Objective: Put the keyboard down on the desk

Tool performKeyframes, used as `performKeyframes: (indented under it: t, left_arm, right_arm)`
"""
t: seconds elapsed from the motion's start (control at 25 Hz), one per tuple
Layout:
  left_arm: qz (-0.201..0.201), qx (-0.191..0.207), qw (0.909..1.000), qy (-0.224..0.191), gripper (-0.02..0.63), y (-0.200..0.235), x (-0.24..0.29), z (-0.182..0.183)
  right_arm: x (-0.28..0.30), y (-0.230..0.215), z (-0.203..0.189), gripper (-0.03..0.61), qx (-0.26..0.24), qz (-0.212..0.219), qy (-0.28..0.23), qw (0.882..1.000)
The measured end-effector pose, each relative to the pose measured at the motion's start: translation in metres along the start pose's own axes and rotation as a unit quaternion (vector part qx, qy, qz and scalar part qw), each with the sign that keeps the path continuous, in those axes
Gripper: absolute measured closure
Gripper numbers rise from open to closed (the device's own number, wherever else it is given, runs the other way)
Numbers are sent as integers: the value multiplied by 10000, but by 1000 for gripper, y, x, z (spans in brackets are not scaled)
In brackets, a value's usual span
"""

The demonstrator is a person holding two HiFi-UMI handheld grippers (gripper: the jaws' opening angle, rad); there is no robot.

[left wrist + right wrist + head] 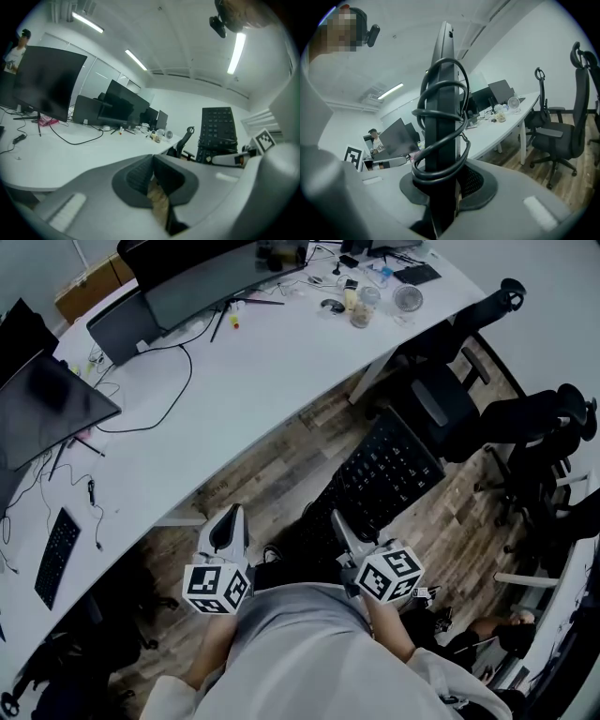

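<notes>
In the head view, the right gripper point(345, 535) clamps the near end of a black keyboard point(389, 470). The keyboard stretches away to the far right over the wooden floor point(272, 474), off the white desk point(234, 390) and just right of its near edge. The left gripper point(228, 526) hangs to the keyboard's left, apart from it and also over the floor. Dark monitors point(216, 277) stand along the far side of the desk, a second keyboard point(56, 554) lies at its left end, and black office chairs point(450, 399) stand to the right.

In the left gripper view, the left gripper point(152, 164) has its jaws pressed together with nothing between them. The desk point(70, 150) spreads out to the left and beyond. The keyboard point(218, 133) stands upright at the right, key side facing this camera.

In the right gripper view, the right gripper point(445, 183) is closed on the keyboard point(445, 93), seen edge-on and rising straight up from the jaws. Its black cable point(461, 126) is wound in loops around it just above the pads. The desk point(501, 131) runs off to the far right, with an office chair point(558, 136) beside it.
</notes>
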State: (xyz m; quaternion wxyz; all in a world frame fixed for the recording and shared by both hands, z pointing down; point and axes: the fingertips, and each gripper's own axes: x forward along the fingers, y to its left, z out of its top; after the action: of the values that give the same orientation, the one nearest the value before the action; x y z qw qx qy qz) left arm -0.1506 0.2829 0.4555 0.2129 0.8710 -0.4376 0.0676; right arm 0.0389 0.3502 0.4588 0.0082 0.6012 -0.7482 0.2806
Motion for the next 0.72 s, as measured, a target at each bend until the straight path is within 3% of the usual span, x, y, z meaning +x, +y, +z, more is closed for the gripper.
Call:
performKeyframes:
  t: [0.72]
  left_arm:
    - [-405,244,9976,498,614,-54,145,33]
  right_arm:
    - [64,-111,79,485,343,178,-56,9992]
